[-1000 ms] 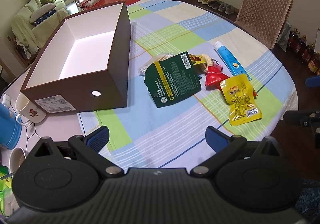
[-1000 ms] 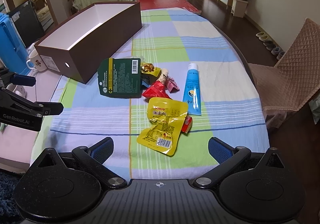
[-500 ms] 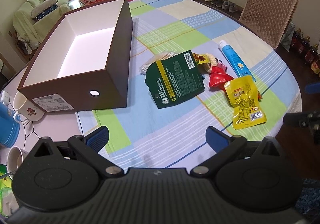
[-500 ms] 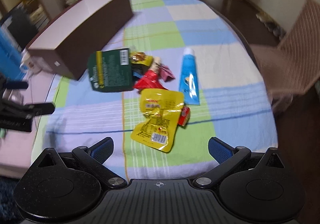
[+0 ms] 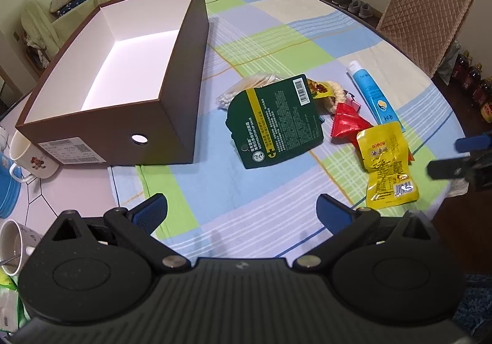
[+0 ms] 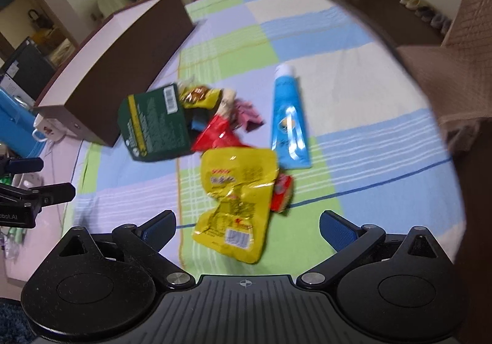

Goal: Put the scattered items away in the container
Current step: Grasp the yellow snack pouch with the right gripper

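An empty brown box (image 5: 181, 104) with a white inside stands on the checked tablecloth (image 5: 240, 184) at the left. To its right lie a dark green pouch (image 5: 273, 122), a red packet (image 5: 347, 124), a yellow snack packet (image 5: 386, 164), a blue tube (image 5: 373, 96) and a bag of cotton swabs (image 5: 246, 88). My left gripper (image 5: 241, 208) is open above the cloth's near edge. My right gripper (image 6: 247, 225) is open just in front of the yellow packet (image 6: 238, 190), with the blue tube (image 6: 289, 122), red packet (image 6: 216, 135) and green pouch (image 6: 153, 125) beyond it.
White mugs (image 5: 29, 156) and a blue jug (image 5: 7, 184) stand on the bare table left of the box. A quilted chair (image 5: 427, 15) stands past the table's far right edge. The right gripper's fingers (image 5: 461, 162) show at the right of the left wrist view.
My right gripper has moved forward and down towards the yellow packet, which now fills more of its blurred view. My left gripper has edged slightly closer to the table.
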Tool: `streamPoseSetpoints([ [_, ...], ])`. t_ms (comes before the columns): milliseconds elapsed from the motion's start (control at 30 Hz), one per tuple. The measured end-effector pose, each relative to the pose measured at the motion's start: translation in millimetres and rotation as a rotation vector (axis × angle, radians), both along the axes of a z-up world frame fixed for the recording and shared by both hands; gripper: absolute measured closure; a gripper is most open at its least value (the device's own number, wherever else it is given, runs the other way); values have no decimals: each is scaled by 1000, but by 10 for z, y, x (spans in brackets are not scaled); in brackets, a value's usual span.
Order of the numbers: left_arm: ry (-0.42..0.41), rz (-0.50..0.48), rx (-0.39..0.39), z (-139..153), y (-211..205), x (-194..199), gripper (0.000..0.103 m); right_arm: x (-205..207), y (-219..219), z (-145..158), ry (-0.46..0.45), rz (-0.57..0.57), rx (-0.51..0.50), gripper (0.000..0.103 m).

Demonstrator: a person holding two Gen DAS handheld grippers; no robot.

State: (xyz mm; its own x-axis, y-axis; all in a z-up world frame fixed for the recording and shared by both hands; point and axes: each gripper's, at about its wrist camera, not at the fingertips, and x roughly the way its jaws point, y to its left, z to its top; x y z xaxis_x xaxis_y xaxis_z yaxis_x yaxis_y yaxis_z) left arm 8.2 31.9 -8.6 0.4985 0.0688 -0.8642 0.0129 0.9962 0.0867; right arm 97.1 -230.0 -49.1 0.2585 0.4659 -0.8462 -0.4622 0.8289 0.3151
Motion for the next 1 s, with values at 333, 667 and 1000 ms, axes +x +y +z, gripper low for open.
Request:
streamPoseSetpoints([
  [333, 30, -12, 6, -130, 127, 34, 1, 62, 124, -436, 106, -154, 17, 32],
  [667, 37, -60, 4, -238, 282, 124, 1, -130, 573, -490, -104, -201, -157, 35],
  [1000, 10, -125, -18, -364, 244, 164, 1, -257, 507, -487, -129, -174, -176, 52],
])
